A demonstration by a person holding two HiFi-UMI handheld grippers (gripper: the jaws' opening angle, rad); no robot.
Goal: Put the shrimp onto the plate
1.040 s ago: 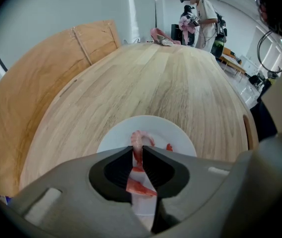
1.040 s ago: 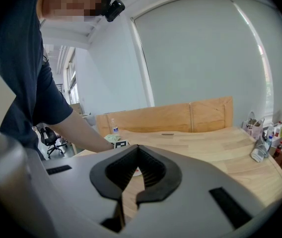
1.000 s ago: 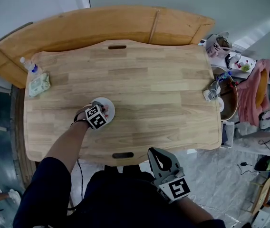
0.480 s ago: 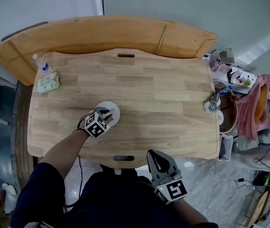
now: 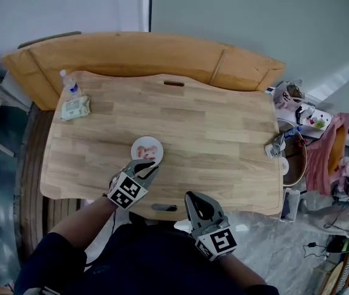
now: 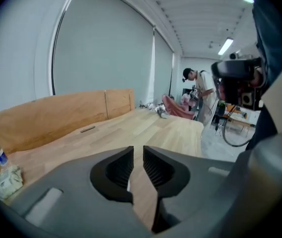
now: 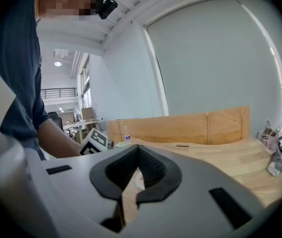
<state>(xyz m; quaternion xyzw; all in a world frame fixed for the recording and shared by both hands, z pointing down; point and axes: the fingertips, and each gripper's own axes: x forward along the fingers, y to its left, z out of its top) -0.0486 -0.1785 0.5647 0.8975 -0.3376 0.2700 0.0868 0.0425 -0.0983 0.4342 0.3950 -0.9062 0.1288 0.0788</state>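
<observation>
1. Pulled back toward the person, the left hand-held gripper (image 5: 149, 166) no longer covers the plate (image 5: 137, 145) as it did half a second ago. Its tips now sit just short of the plate's near rim, not touching it.
2. The shrimp (image 5: 148, 150), a pinkish lump, lies on the plate just ahead of the left hand-held gripper's tips. The plate rests on the wooden counter (image 5: 223, 134).
3. In the left gripper view, the left hand-held gripper (image 6: 138, 150) has its jaws only a narrow slit apart, with nothing between them but bare counter showing through.
4. The right hand-held gripper (image 5: 194, 196) hangs off the counter's near edge, to the right of the left one and well apart from the plate.
5. In the right gripper view, the right hand-held gripper (image 7: 138, 148) has its jaws meeting at the tips and holds nothing.
6. Far ahead and to the left of the left hand-held gripper, a water bottle (image 5: 70, 83) stands at the counter's far corner. A pale green packet (image 5: 75, 108) lies just beside it on the nearer side.
</observation>
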